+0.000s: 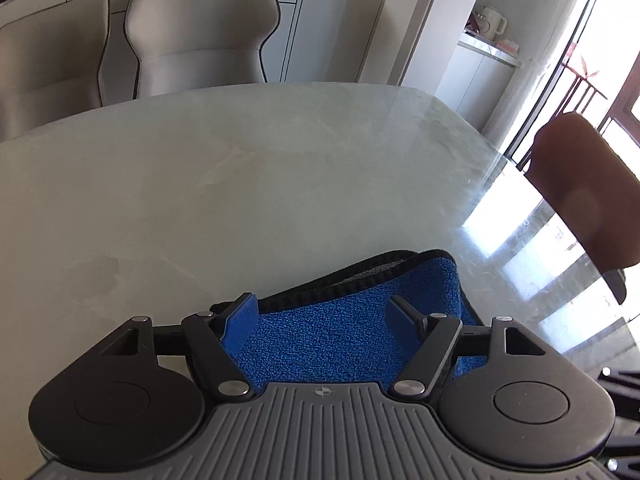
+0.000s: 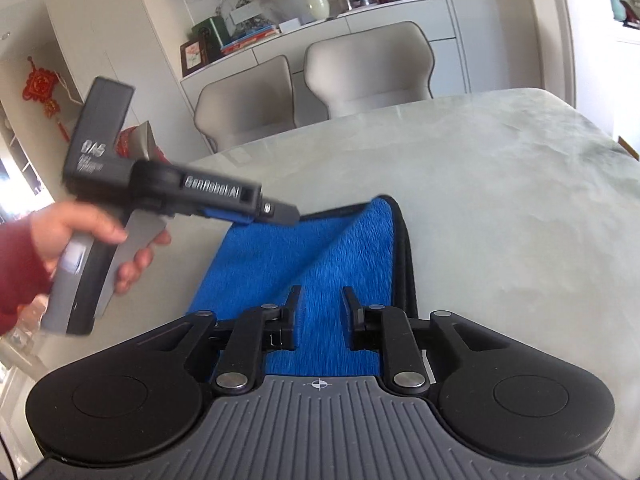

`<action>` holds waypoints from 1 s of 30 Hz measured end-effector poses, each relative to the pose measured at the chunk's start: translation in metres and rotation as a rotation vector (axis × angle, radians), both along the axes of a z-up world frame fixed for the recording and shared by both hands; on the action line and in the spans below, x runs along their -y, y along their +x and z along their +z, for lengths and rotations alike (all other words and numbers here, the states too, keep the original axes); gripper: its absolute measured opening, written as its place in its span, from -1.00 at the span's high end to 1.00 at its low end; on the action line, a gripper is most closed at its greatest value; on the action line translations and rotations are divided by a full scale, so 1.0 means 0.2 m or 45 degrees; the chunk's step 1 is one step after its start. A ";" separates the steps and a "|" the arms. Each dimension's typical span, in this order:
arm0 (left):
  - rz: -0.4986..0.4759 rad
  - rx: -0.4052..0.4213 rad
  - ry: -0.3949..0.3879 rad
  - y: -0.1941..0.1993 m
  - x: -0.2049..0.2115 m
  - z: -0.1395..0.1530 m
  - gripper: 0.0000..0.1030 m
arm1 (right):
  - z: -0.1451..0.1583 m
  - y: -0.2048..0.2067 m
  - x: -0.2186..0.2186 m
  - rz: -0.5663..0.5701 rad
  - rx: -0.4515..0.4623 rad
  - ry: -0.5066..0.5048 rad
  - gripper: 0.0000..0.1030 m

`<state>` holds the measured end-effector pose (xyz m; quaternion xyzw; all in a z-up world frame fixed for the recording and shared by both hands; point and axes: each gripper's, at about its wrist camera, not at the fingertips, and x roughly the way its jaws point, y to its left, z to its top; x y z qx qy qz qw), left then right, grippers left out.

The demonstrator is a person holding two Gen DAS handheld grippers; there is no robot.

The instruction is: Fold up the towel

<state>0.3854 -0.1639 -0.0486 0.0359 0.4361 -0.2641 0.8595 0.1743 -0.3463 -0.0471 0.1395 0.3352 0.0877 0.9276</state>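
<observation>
Towel lies folded on table, layered edge toward 1 o'clock. My left hand-held gripper gapes wide, empty; right hand-held gripper part-open, empty, both poised above cloth for regrasp.

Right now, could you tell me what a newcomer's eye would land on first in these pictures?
The bright blue towel stands out first, lying on the pale marble table with its black-edged layers showing. Next comes the left gripper, held in the person's left hand above the towel's far edge. The right gripper hovers open over the near part.
</observation>
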 end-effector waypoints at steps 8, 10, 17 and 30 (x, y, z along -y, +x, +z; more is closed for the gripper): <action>0.053 0.045 0.175 0.02 -0.06 -0.05 -0.44 | -0.04 0.26 0.01 0.015 -0.034 -0.061 0.61; 0.072 0.027 0.147 0.02 -0.09 -0.05 -0.44 | -0.05 0.29 0.00 0.027 -0.041 -0.079 0.61; 0.017 0.162 0.075 -0.04 -0.15 0.03 -0.44 | -0.07 0.39 -0.03 0.068 -0.071 -0.134 0.60; -0.439 0.179 0.161 -0.02 0.00 0.03 -0.32 | -0.10 0.41 -0.02 0.077 -0.080 -0.114 0.57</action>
